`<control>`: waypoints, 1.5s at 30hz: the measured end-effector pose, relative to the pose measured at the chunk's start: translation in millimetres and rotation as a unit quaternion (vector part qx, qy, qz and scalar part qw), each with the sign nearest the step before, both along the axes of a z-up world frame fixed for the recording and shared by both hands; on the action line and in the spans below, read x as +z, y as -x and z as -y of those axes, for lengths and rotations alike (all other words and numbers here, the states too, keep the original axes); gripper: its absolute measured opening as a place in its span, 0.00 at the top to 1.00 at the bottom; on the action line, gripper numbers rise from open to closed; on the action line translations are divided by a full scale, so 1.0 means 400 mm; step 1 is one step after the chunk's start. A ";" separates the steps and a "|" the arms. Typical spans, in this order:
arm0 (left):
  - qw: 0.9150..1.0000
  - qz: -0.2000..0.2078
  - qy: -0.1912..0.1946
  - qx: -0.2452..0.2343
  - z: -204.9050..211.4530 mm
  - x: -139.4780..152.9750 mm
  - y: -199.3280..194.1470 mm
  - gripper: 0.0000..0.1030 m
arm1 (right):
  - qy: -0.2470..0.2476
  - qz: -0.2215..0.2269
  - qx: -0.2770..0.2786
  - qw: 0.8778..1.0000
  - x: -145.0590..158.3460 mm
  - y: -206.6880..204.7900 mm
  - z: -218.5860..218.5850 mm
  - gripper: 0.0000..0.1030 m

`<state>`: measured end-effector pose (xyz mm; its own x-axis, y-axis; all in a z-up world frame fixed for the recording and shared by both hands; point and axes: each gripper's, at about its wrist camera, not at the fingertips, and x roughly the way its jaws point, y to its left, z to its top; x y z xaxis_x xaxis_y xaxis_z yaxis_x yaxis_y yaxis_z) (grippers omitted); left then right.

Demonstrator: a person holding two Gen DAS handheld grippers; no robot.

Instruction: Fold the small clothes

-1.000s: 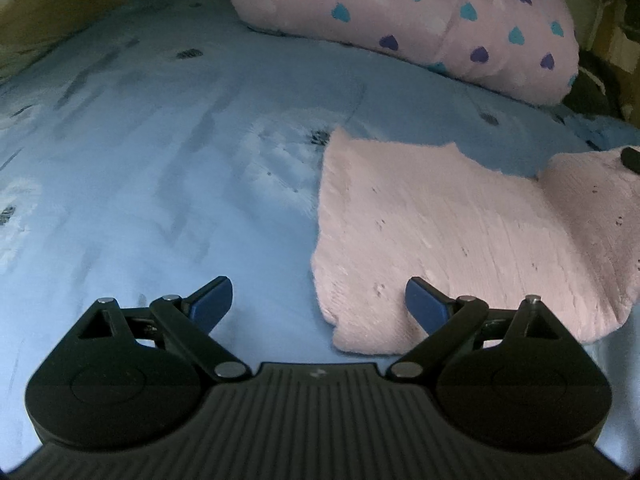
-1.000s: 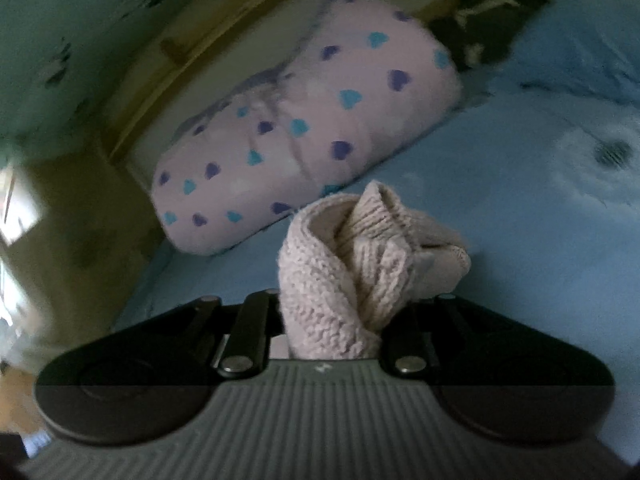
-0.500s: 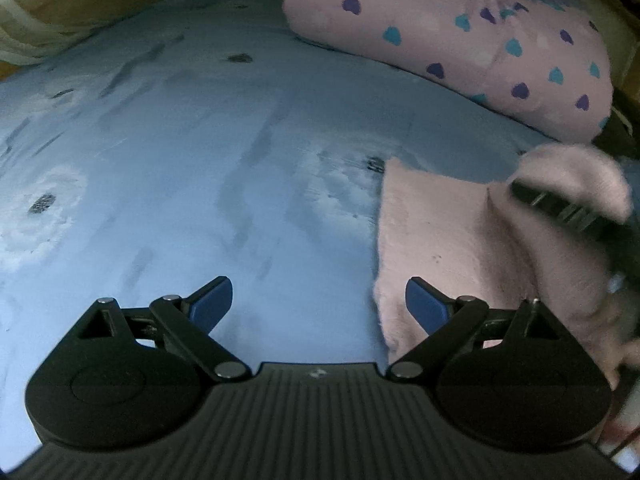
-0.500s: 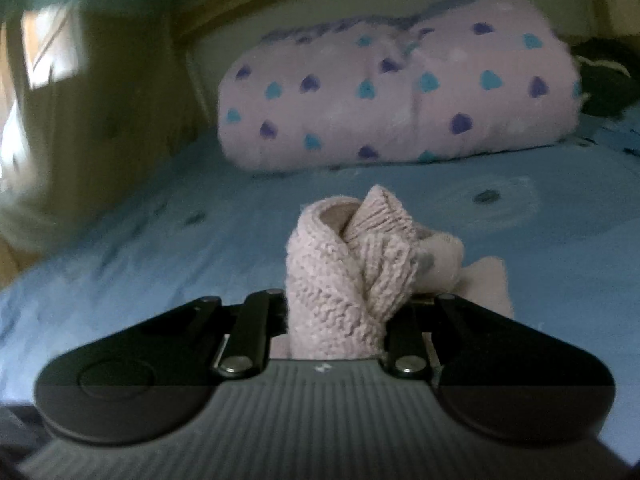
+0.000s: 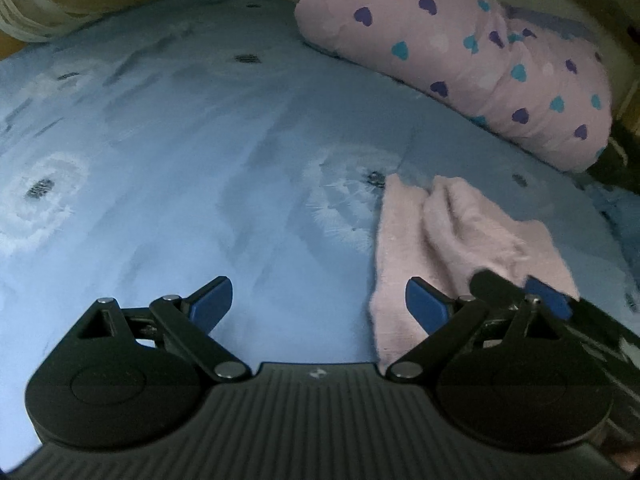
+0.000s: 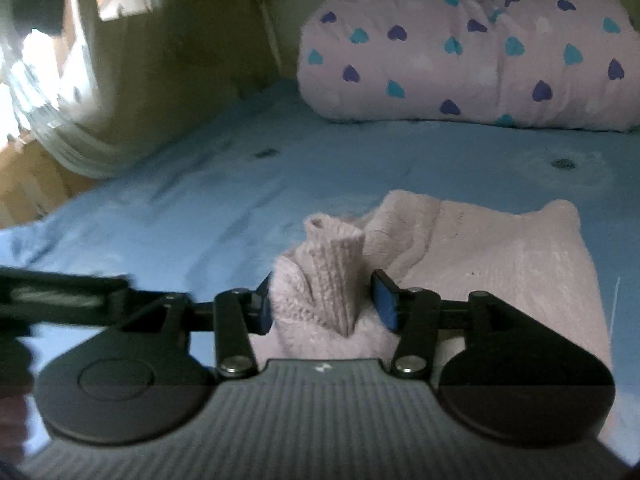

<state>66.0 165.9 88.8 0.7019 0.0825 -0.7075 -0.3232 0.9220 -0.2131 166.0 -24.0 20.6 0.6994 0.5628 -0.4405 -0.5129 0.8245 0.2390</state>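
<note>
A small pink knit garment (image 5: 460, 236) lies on the blue bed sheet (image 5: 180, 160), folded over on itself. My left gripper (image 5: 320, 300) is open and empty, hovering over the sheet just left of the garment's near edge. In the right wrist view the garment (image 6: 500, 248) lies flat with a ribbed cuff (image 6: 332, 272) standing up between the jaws of my right gripper (image 6: 326, 306). The jaws stand partly apart around the cuff, with small gaps at the blue pads (image 6: 384, 304). The right gripper also shows in the left wrist view (image 5: 532, 292), low over the garment.
A pink pillow with blue and purple hearts (image 5: 460, 52) lies at the head of the bed, also in the right wrist view (image 6: 472, 52). A wooden bed frame and a curtain (image 6: 60, 132) stand at the left. Dark clutter (image 5: 624, 160) sits right of the pillow.
My right gripper carried the cuff leftward over the garment and lowered it, and its jaws have opened from a tight grip. The left gripper shifted left, still open.
</note>
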 end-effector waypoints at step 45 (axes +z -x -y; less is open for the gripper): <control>0.992 0.100 -0.069 -0.044 0.155 -0.029 -0.139 0.73 | -0.220 -0.023 -0.164 0.961 -0.114 0.048 0.419 0.45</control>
<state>121.8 103.8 77.4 0.8359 0.1004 -0.5397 -0.2032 0.9699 -0.1344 146.8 -191.6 -25.1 0.8568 0.4542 -0.2441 -0.2234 0.7536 0.6182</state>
